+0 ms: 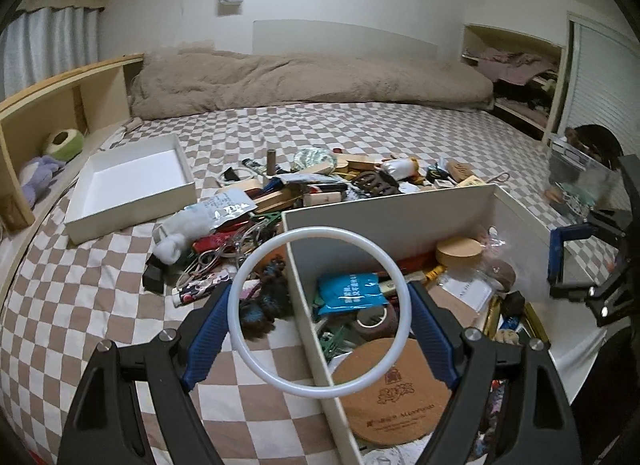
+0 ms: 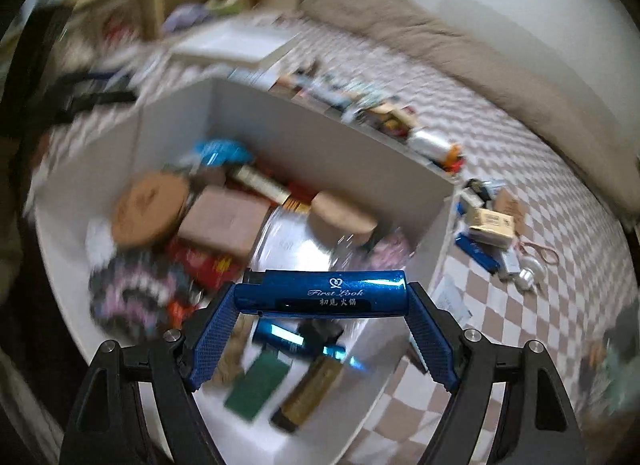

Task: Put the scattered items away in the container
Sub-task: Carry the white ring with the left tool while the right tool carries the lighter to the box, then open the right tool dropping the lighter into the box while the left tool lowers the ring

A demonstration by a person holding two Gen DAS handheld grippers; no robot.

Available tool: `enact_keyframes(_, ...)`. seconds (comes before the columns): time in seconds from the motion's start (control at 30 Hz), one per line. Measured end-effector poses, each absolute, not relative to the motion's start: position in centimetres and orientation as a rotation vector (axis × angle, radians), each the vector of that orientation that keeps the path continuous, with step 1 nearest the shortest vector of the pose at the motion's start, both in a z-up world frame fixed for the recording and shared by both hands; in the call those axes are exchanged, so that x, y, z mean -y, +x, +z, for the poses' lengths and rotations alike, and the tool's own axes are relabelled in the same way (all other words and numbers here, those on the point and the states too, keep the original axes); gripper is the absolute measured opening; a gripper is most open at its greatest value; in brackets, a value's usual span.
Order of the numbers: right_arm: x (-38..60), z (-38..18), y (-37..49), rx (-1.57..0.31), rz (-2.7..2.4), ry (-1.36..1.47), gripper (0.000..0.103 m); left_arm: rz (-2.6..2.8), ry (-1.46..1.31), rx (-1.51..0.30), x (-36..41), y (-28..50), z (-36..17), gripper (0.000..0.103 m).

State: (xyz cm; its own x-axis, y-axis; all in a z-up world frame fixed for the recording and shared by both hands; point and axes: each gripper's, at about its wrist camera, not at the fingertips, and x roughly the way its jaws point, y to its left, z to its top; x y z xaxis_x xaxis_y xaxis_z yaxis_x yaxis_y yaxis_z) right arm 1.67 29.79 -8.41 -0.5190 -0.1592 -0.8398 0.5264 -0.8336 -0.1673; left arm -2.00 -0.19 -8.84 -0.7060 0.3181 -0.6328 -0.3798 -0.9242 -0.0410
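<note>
My left gripper [image 1: 320, 297] is shut on a white plastic ring [image 1: 235, 297], its blue fingers [image 1: 208, 337] pressing the ring's two sides. The ring hangs over the left wall of the white container box [image 1: 392, 201], half above the checkered sheet. My right gripper [image 2: 322, 299] is shut on a blue lighter [image 2: 320, 289], held crosswise end to end above the box's [image 2: 288, 133] inside. That gripper also shows at the right edge of the left wrist view [image 1: 560, 261]. The box holds a cork coaster [image 1: 392, 397], a blue packet [image 1: 352, 289], a round wooden tin [image 1: 460, 251] and other small things.
A heap of scattered small items [image 1: 304, 193] lies on the checkered bed sheet [image 1: 80, 305] behind and left of the box. A shallow white lid [image 1: 132, 185] sits further left. A wooden shelf [image 1: 60, 105] borders the bed; a beige blanket [image 1: 300, 81] lies behind. More items [image 2: 488, 225] lie right of the box.
</note>
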Motion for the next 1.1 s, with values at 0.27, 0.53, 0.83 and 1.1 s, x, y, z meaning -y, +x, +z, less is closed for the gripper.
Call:
enact_keyframes(0.27,-29.1,-9.6,1.4,-0.783,-2.055,1.386,0.083,2.540,-0.898,-0.163,-1.1,-0.9,-8.2,0.084)
enact_keyframes(0.53,-28.3,-10.1,1.8,-1.041,-1.790,1.425,0.083,2.460,-0.842,-0.213,-3.4,0.8,-7.1,0.084)
enact_keyframes(0.83,-27.4,-11.1,2.6,-1.270,-1.512,1.451,0.083,2.358,-0.833,-0.234,-5.7,2.1,-7.1,0.084)
enact_keyframes(1.1,-27.7,-11.0,2.6,-1.264,-1.389,1.485,0.083,2.306,-0.862,-0.213,-6.4,2.2,-7.4,0.084)
